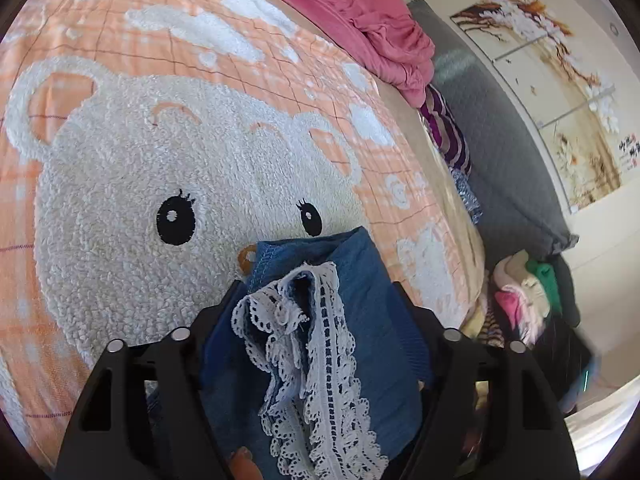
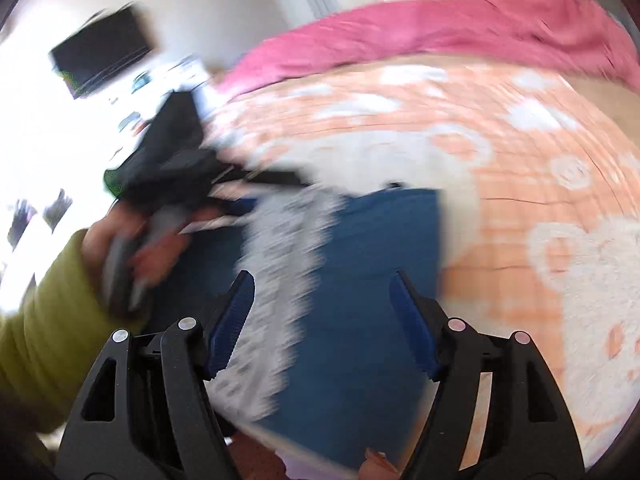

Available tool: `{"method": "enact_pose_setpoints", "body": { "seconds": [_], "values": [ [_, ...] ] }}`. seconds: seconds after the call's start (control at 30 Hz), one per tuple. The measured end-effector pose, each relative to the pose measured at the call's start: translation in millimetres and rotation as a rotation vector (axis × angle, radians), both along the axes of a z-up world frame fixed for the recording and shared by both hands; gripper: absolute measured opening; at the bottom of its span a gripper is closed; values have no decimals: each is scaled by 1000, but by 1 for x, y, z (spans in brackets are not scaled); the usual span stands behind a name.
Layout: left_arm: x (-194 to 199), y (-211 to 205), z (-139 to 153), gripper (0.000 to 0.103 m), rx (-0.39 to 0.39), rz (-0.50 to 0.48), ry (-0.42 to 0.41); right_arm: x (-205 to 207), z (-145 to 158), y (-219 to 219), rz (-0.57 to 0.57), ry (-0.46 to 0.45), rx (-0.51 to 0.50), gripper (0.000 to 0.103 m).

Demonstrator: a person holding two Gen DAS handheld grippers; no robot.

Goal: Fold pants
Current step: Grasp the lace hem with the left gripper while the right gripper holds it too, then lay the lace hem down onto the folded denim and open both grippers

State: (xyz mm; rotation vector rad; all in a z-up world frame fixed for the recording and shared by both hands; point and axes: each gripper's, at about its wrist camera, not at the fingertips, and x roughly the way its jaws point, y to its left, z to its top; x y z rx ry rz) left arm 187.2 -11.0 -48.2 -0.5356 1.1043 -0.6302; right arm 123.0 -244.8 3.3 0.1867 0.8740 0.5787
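Blue lace-trimmed pants (image 2: 360,280), folded on the bear bedspread (image 1: 120,200), lie between the wide-parted left claw (image 1: 316,320) and right claw (image 2: 322,300); a snagged lace hem could undo the fold.

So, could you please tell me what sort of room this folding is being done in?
Most likely a bedroom at home. The blue pants lie on a bed covered by an orange bear blanket, with a crumpled pink sheet at its far end and a pile of clothes beside it.
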Motion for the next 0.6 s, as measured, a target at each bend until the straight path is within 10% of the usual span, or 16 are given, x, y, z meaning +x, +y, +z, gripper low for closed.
{"method": "enact_pose_setpoints", "body": {
  "seconds": [0.3, 0.33, 0.4, 0.6],
  "values": [
    [4, -4, -12, 25, 91, 34, 9, 107, -53, -15, -77, 250, 35, 60],
    [3, -5, -9, 24, 89, 28, 1, 105, -60, -16, -67, 283, 55, 55],
    [-1, -5, -2, 22, 86, 19, -18, 103, -67, -11, -24, 316, 102, 14],
    [-13, -5, 18, 23, 239, 45, -118, 85, -33, -2, -16, 143, 64, 7]
  ]
}}
